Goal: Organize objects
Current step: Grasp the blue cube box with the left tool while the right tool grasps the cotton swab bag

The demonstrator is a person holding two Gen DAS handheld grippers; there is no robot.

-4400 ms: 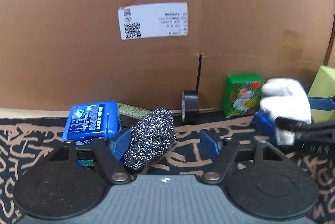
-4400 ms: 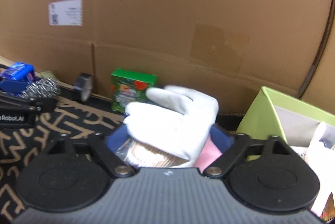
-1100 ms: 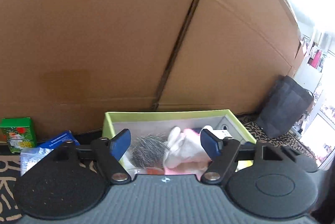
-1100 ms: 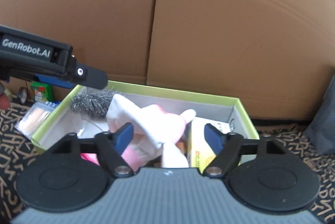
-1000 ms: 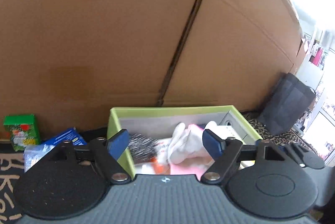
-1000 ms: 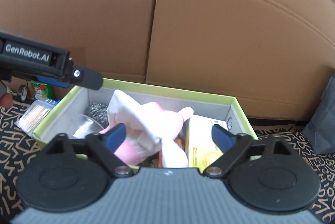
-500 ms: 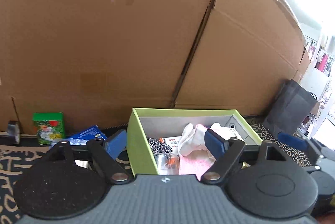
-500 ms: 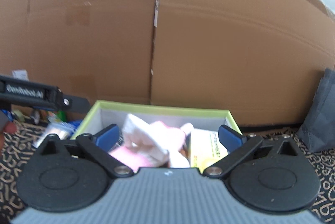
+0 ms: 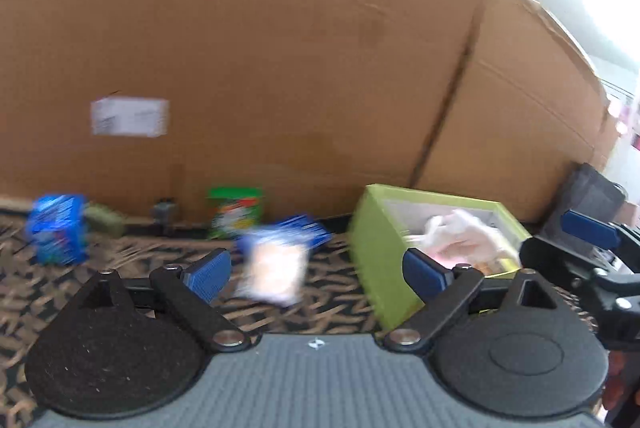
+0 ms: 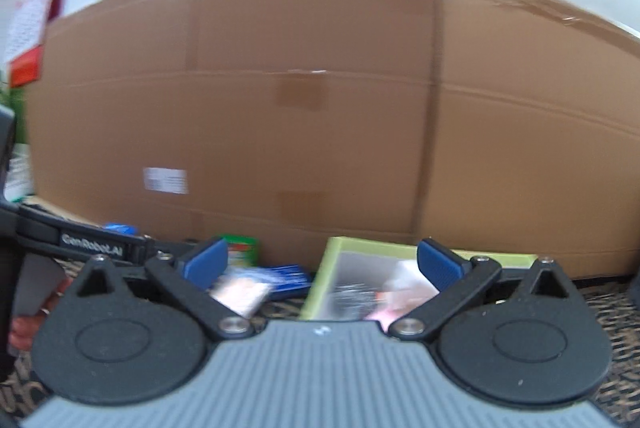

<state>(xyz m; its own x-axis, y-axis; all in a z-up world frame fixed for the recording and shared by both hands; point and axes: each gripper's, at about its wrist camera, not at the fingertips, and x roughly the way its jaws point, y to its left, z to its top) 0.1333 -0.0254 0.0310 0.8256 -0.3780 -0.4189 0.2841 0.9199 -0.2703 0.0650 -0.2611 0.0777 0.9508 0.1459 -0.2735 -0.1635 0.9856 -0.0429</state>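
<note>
A lime-green box (image 9: 380, 240) stands on the patterned cloth at the right and holds a white glove (image 9: 460, 232); in the right wrist view the green box (image 10: 320, 284) also shows the steel scourer (image 10: 348, 294). A clear packet (image 9: 276, 264), a blue flat pack (image 9: 308, 228), a green carton (image 9: 236, 212), a tape roll (image 9: 162, 210) and a blue box (image 9: 60, 228) lie left of it. My left gripper (image 9: 316, 272) is open and empty, back from the box. My right gripper (image 10: 322, 262) is open and empty.
A tall cardboard wall (image 9: 280, 68) closes off the back. A dark bag (image 9: 592, 192) sits right of the green box. The right gripper's blue finger (image 9: 592, 232) shows at the right edge of the left wrist view. Both views are motion-blurred.
Both grippers have pulled back and up from the green box, and the left one has swung left. The scourer and glove, held 4.4 s ago, now lie in the box.
</note>
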